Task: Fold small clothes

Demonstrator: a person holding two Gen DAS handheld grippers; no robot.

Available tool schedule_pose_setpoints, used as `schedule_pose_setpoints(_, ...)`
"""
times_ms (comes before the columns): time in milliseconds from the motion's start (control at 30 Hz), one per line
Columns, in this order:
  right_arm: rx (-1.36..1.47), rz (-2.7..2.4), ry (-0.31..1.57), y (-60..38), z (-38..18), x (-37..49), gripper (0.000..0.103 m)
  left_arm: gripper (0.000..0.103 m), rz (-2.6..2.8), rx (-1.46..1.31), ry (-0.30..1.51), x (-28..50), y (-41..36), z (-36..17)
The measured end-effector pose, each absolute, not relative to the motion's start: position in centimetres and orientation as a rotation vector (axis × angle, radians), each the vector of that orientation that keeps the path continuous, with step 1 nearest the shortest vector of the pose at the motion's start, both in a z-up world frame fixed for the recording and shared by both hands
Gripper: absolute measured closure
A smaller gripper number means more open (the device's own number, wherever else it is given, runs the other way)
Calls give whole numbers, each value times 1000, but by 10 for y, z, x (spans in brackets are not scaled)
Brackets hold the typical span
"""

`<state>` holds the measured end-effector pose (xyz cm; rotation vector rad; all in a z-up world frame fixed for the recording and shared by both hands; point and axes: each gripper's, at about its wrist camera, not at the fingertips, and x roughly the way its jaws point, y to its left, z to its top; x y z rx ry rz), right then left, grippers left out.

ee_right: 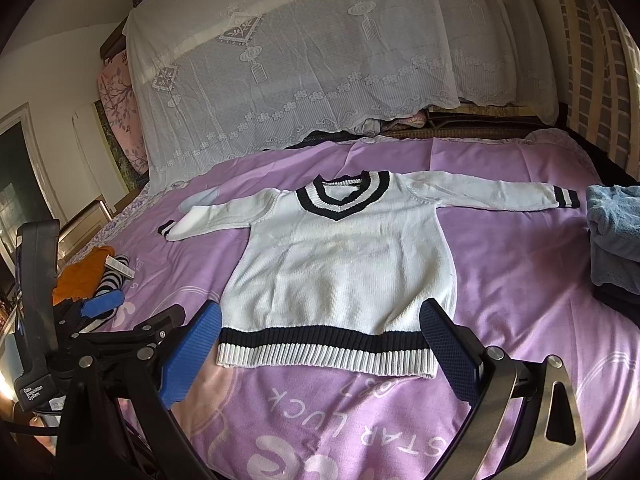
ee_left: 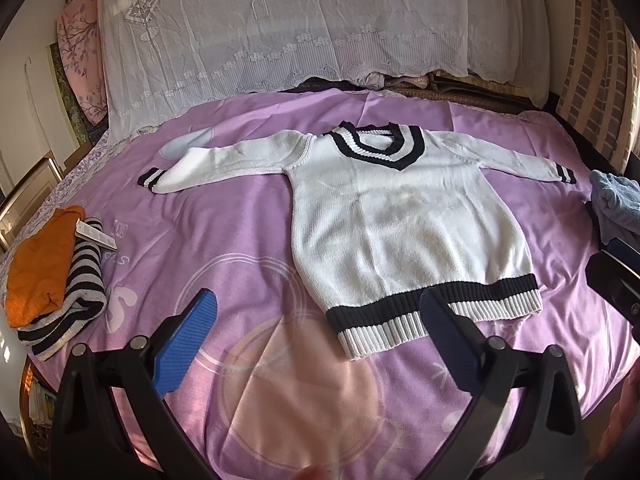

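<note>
A small white knit sweater (ee_left: 400, 232) (ee_right: 340, 272) with navy V-neck, cuff and hem stripes lies flat, front up, on the purple bedsheet (ee_left: 224, 220) (ee_right: 520, 280). Both sleeves are spread out to the sides. My left gripper (ee_left: 318, 304) hangs open above the sheet, just short of the hem's left corner, with nothing between its blue pads. My right gripper (ee_right: 320, 312) is open too, and its fingers straddle the hem from above. Neither one touches the sweater. In the right wrist view, the left gripper's blue pad (ee_right: 102, 302) shows at the far left.
A folded pile, an orange garment on a black-and-white striped one (ee_left: 52, 272) (ee_right: 80, 272), sits at the bed's left edge. Grey-blue folded cloth (ee_left: 616, 200) (ee_right: 612, 232) lies at the right edge. A white lace cover (ee_left: 280, 40) drapes over things behind the bed.
</note>
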<state>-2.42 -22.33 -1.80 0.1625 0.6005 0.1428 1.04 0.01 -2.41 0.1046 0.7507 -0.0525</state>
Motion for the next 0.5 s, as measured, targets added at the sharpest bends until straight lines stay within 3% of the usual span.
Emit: schedule_pose_setpoints(500, 167, 143, 606, -218, -25, -26, 3, 4, -56, 103, 779, 17, 0, -28)
